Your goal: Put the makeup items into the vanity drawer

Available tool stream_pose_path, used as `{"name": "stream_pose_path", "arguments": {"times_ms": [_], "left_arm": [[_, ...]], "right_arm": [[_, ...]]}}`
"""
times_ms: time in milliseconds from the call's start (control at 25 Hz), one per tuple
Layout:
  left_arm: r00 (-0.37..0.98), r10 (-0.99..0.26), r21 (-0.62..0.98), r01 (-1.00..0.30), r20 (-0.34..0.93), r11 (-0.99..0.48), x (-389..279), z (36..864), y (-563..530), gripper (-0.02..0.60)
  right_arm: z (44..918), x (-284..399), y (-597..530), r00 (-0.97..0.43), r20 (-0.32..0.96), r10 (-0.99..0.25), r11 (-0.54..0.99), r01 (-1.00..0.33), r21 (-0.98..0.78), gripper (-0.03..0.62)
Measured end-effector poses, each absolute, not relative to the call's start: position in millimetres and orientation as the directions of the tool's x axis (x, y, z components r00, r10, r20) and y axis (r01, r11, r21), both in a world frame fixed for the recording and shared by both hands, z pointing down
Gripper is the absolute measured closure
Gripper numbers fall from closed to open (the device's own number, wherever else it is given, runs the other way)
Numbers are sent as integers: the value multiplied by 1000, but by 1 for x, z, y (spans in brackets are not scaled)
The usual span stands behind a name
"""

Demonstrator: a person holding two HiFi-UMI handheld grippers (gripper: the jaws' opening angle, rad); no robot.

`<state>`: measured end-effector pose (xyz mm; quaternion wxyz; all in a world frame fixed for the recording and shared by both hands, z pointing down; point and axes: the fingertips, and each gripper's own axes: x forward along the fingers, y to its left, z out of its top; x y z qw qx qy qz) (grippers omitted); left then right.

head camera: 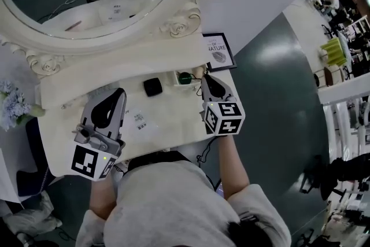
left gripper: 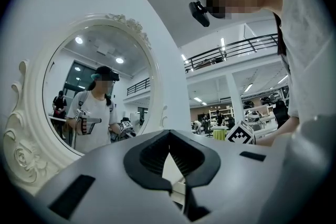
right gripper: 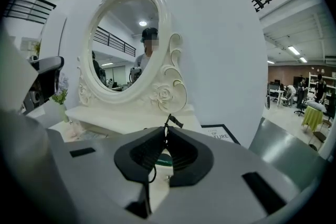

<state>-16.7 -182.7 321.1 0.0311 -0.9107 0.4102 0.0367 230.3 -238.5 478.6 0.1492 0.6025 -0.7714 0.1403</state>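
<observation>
On the white vanity top (head camera: 173, 111) lie a black square compact (head camera: 152, 87) and a round green item (head camera: 185, 78), which also shows through the right jaws' gap as a green item (right gripper: 164, 158). My right gripper (head camera: 204, 77) hovers beside the green item. Its tips (right gripper: 167, 127) are pinched on a thin black item (right gripper: 174, 122) with a fine wire hanging from it. My left gripper (head camera: 120, 91) is over the left of the top, its tips (left gripper: 169, 132) closed with nothing between them. No drawer shows; the person's body hides the vanity's front.
An ornate oval mirror (head camera: 87, 8) stands at the back. A framed print (head camera: 218, 50) leans at the right rear corner. Pale flowers (head camera: 11, 104) sit off the left end. A small printed label (head camera: 140, 120) lies mid-table.
</observation>
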Motion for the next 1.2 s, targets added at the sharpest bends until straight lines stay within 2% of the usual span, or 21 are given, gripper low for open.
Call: {"name": "stream_pose_path", "arguments": {"times_ms": [320, 640, 1200], "left_arm": [[613, -786, -20, -789, -78, -614, -22, 325, -185, 568], [578, -813, -12, -815, -69, -579, -28, 332, -185, 568], [559, -827, -10, -829, -60, -559, -33, 335, -188, 568]], "right_arm": [[516, 236, -263, -256, 533, -806, 246, -965, -91, 559], [541, 241, -277, -291, 615, -733, 217, -957, -194, 559], [564, 253, -290, -266, 672, -691, 21, -937, -349, 559]]}}
